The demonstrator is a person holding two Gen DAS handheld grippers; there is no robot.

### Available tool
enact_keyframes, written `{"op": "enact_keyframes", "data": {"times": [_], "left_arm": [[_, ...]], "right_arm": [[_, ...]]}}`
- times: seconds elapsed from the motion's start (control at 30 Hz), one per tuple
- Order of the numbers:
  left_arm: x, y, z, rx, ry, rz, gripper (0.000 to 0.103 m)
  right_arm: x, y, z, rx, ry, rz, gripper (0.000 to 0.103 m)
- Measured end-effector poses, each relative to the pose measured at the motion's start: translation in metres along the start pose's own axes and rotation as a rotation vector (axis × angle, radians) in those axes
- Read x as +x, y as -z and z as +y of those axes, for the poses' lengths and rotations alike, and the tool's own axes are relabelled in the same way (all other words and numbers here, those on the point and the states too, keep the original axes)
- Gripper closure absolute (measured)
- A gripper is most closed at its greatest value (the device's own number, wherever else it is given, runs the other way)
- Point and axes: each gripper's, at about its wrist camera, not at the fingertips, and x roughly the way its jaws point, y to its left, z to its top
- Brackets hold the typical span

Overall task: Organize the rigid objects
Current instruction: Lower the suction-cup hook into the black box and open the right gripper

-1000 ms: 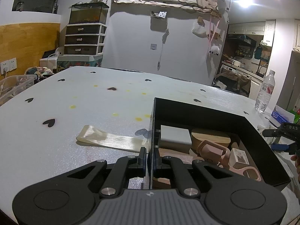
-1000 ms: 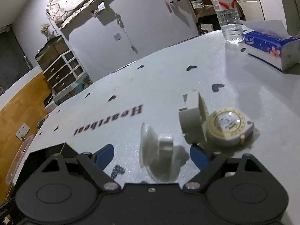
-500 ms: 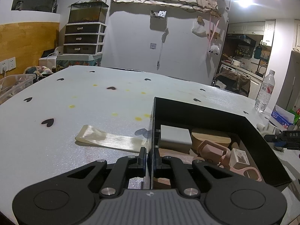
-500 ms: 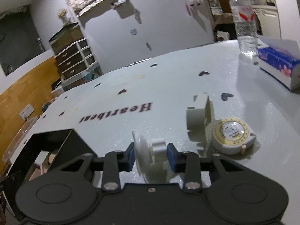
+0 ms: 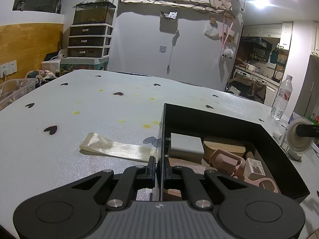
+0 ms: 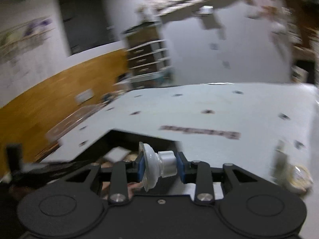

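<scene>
A black open box (image 5: pixel 219 119) sits on the white table and holds a grey block (image 5: pixel 186 146), a wooden piece (image 5: pixel 223 149) and pink items (image 5: pixel 229 161). My left gripper (image 5: pixel 159 167) is shut on the box's left wall. My right gripper (image 6: pixel 160 167) is shut on a white suction cup (image 6: pixel 155 167) and holds it in the air over the box's near right corner (image 6: pixel 139 139). The cup also shows in the left wrist view (image 5: pixel 299 137) at the box's right side.
A translucent tape strip (image 5: pixel 117 149) lies left of the box. A water bottle (image 5: pixel 282 97) stands at the far right. A round tape measure (image 6: pixel 299 179) and a white block (image 6: pixel 279 155) lie on the table to the right, blurred.
My right gripper closed on the suction cup, lifted it off the table and swung it left toward the box. My left gripper kept its hold on the box wall.
</scene>
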Motion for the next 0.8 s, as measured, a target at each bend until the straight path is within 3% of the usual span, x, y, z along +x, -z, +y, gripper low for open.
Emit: {"op": "enact_keyframes", "data": {"times": [0.27, 0.67, 0.73, 0.8], "left_arm": [[0.001, 0.0, 0.0, 0.0, 0.001, -0.001, 0.096], [0.002, 0.0, 0.0, -0.002, 0.008, -0.002, 0.096], [0.002, 0.0, 0.0, -0.003, 0.008, -0.002, 0.096], [0.002, 0.0, 0.0, -0.003, 0.008, -0.002, 0.096]], "right_arm": [[0.033, -0.005, 0.037, -0.102, -0.175, 0.169, 0.069], [0.087, 0.0, 0.06, -0.13, -0.266, 0.361, 0.069], [0.09, 0.001, 0.061, -0.126, -0.274, 0.377, 0.063], [0.088, 0.002, 0.063, -0.128, -0.268, 0.371, 0.049]]}}
